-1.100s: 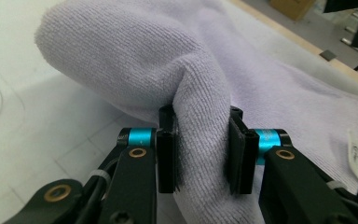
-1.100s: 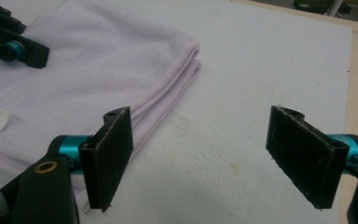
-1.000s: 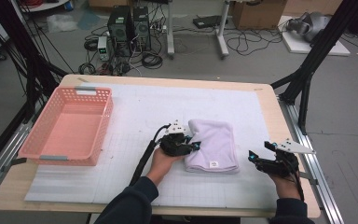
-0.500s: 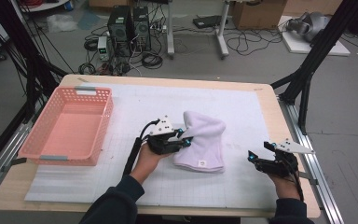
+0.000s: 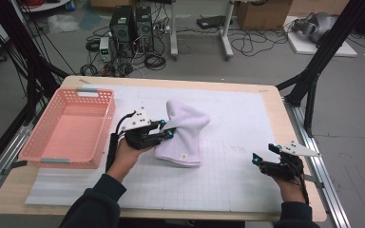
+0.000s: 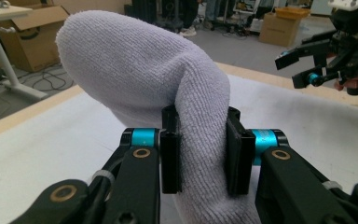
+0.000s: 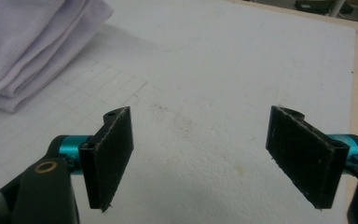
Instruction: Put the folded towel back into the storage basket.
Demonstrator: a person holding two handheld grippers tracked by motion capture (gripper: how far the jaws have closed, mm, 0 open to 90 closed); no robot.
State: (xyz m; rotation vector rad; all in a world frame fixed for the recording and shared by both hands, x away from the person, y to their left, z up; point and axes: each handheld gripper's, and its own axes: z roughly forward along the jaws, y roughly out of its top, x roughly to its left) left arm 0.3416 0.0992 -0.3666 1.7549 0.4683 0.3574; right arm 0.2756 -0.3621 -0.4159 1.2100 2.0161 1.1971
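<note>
Only a small unreadable tag [image 5: 184, 156] marks the towel [image 5: 183, 130]; left gripper [image 5: 164, 135] clamps it, right gripper [image 5: 261, 159] gapes.

No text, brand, number or sign can be read anywhere. The folded white towel [image 5: 180, 135] carries a small tag near its lower edge in the high view, but its marking is too small to read.

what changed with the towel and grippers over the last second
The left gripper, shut on the folded white towel, has lifted its near edge and drawn it leftward toward the pink basket, so the towel now stands up in a hump instead of lying flat. The right gripper stayed put, open, near the table's right edge.
</note>
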